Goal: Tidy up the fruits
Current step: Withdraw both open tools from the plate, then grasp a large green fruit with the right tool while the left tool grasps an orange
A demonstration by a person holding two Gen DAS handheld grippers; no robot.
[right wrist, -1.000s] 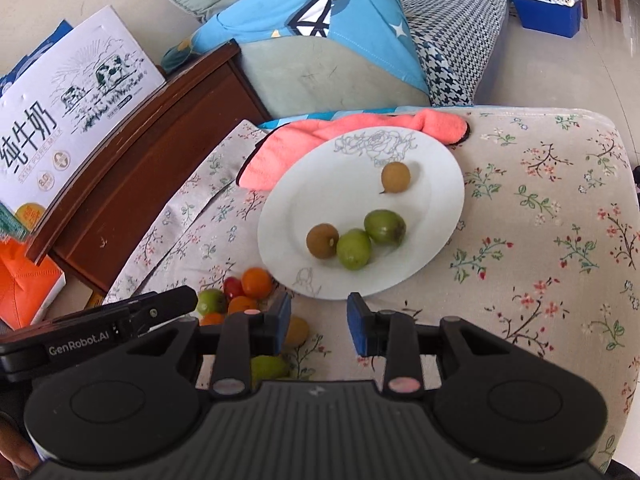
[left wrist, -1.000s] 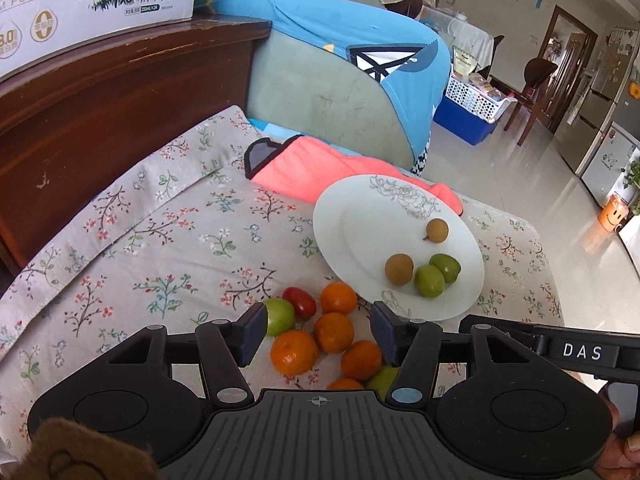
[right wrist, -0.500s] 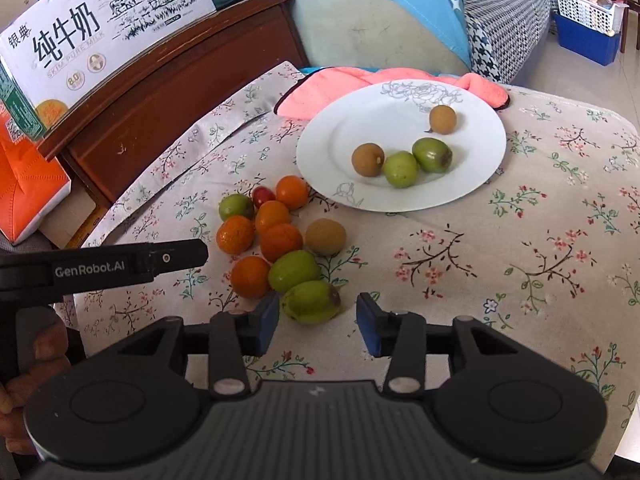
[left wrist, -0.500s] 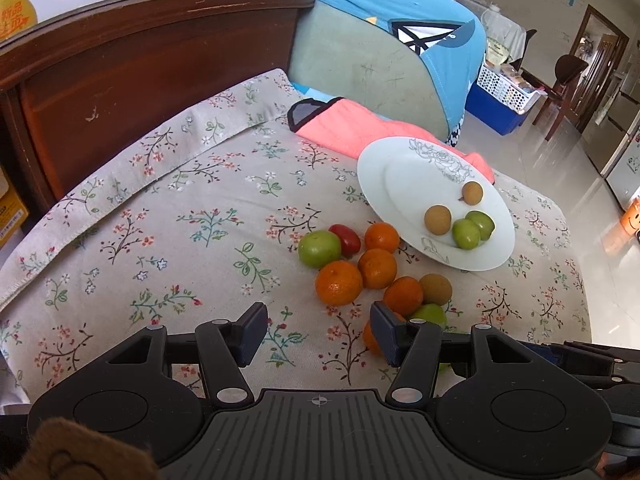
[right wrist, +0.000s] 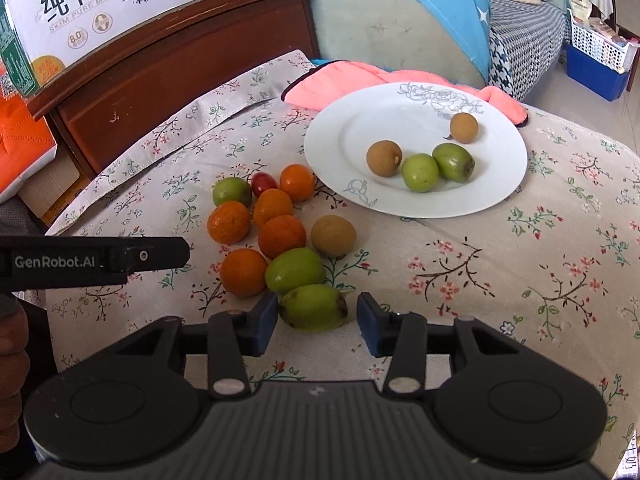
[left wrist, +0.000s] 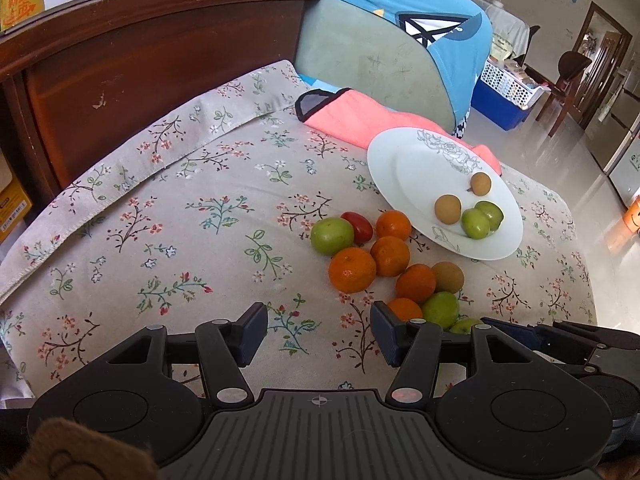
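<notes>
A white plate [right wrist: 360, 132] on the flowered cloth holds two brown fruits and two green ones [right wrist: 419, 172]. To its left lies a loose heap of several oranges [right wrist: 282, 236], green fruits, a brown fruit [right wrist: 333, 235] and a small red one [right wrist: 263, 183]. My right gripper [right wrist: 317, 322] is low at the heap's near end, its jaws closing around the nearest green fruit [right wrist: 312, 306]. A gap still shows at the right pad. My left gripper [left wrist: 320, 332] stands open over bare cloth left of the heap [left wrist: 352, 270], with nothing between its fingers.
A pink towel [right wrist: 340, 80] lies behind the plate [left wrist: 400, 160]. A dark wooden headboard [left wrist: 160, 60] with milk cartons [right wrist: 120, 0] on top borders the far left. A blue-covered sofa [left wrist: 400, 40] stands behind. The cloth's right edge drops to the floor [left wrist: 580, 180].
Both grippers drew back from the plate toward the loose heap and sank. The right gripper rolled and came down around the nearest green fruit, its jaws widening. The left jaws kept their width.
</notes>
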